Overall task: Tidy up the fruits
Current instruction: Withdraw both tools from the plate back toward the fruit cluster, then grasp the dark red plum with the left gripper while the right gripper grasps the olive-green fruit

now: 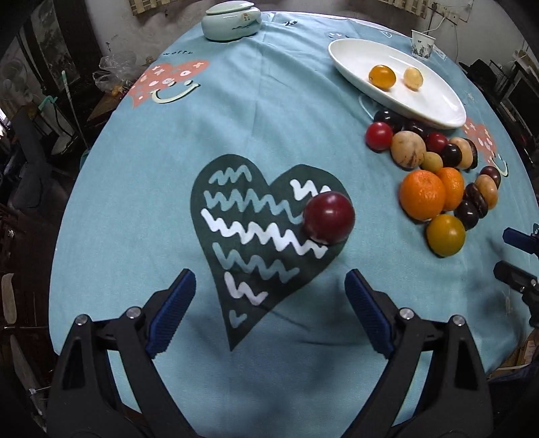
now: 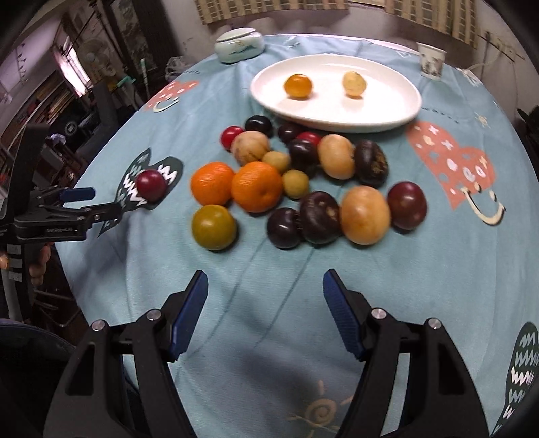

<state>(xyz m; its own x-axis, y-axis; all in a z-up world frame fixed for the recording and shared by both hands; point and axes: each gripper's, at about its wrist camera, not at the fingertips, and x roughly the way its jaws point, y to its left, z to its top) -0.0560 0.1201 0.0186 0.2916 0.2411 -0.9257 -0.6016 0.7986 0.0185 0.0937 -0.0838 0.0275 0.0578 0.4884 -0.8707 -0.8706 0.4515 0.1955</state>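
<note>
My left gripper [image 1: 269, 279] stands wide open over a dark heart print, with nothing between its blue pads. A dark red plum [image 1: 329, 217] lies alone on that print, just ahead and to the right of it. Further right lies a pile of fruit: two oranges [image 1: 422, 193], a yellow-green tomato [image 1: 445, 235], dark plums and tan fruits. A white oval dish [image 1: 431, 101] behind the pile holds an orange fruit [image 1: 381, 76] and a pale yellow one [image 1: 413, 78]. My right gripper [image 2: 265, 283] is open and empty, in front of the pile [image 2: 257, 185]. It sees the left gripper [image 2: 97, 202] near the plum [image 2: 151, 184].
A pale green lidded jar [image 1: 232, 23] stands at the far edge of the round table and a paper cup [image 1: 422, 43] beyond the dish [image 2: 330, 111]. The blue printed cloth [image 2: 269, 337] covers the table. Dark room clutter surrounds it. A hand [image 2: 40, 259] holds the left gripper.
</note>
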